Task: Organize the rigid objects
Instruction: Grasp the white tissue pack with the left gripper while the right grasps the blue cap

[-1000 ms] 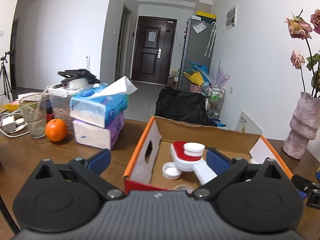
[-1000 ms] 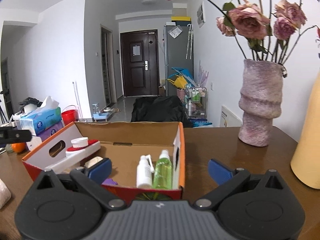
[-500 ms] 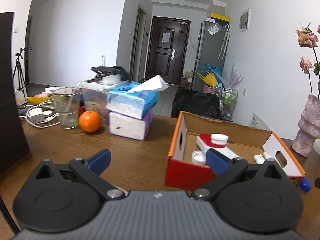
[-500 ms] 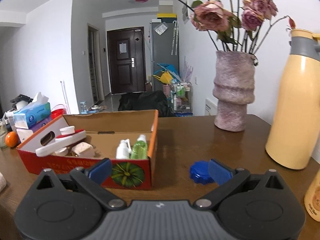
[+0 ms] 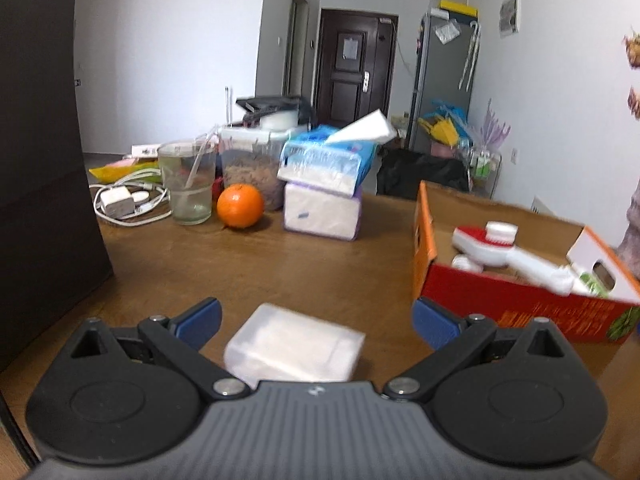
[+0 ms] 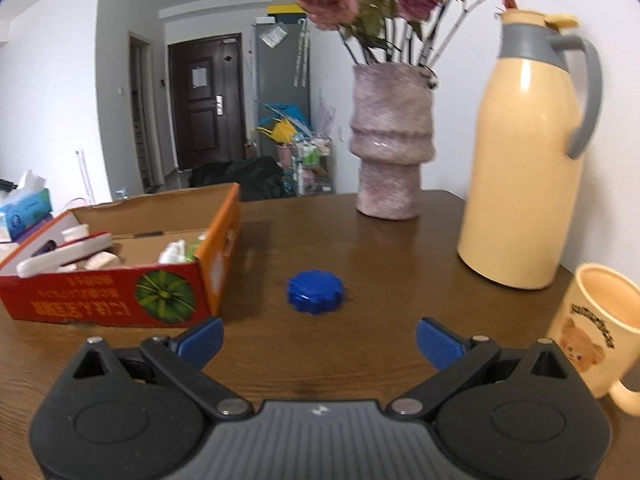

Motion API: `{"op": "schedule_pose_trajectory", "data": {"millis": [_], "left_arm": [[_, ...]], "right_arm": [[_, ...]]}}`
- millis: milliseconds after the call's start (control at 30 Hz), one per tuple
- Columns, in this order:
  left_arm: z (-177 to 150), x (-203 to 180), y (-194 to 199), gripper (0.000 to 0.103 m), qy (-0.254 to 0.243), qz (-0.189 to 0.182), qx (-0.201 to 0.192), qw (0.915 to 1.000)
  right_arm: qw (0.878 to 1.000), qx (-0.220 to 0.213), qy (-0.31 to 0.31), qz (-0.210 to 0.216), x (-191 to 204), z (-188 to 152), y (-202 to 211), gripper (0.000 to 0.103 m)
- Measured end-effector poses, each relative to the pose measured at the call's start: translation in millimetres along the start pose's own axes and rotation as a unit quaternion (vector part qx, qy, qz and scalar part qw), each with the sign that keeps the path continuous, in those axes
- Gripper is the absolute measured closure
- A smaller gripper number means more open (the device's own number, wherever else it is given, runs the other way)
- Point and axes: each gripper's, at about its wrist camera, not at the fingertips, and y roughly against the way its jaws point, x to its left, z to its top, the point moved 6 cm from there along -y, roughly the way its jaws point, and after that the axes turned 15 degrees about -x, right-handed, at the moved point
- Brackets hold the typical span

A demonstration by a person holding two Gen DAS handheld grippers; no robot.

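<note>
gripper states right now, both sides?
Left gripper: open, empty, a translucent white rectangular plastic box on the table between its fingers.
Right gripper: open, empty, a blue scalloped round lid ahead.

The brown wooden table (image 6: 380, 240) carries a red cardboard box (image 6: 120, 300), blue scalloped lid (image 6: 315, 291), pink vase (image 6: 390, 140) and cream thermos jug (image 6: 520, 180) by its far edge.

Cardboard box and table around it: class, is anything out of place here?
Yes. A blue lid lies loose on the table beside the cardboard box, ahead of the open right claw. A white packet also lies outside, between the open left claw fingers.
</note>
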Motion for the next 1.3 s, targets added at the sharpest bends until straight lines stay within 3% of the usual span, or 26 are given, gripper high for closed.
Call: {"op": "schedule_pose_trajectory", "data": {"millis": [400, 567, 1133, 1300], "left_arm": [[-28.9, 8.7, -21.1, 0.000, -0.038, -0.036, 0.047, 0.9975], [-35.4, 7.8, -31.1, 0.000, -0.061, -0.034, 0.057, 0.9959], [-46.5, 6.1, -60.1, 0.000, -0.073, -0.024, 0.087, 0.9932], [-45.5, 5.2, -58.9, 0.008, -0.071, -0.018, 0.083, 0.9938]], "right_arm": [[0.999, 0.025, 0.002, -0.028, -12.4, -15.6, -9.9, 0.000], [0.999, 0.030, 0.010, -0.030, -9.7, -18.7, -12.4, 0.000], [0.999, 0.041, 0.011, -0.027, -6.0, -23.7, -22.5, 0.000], [0.999, 0.042, 0.011, -0.021, -1.7, -24.0, -24.6, 0.000]]}}
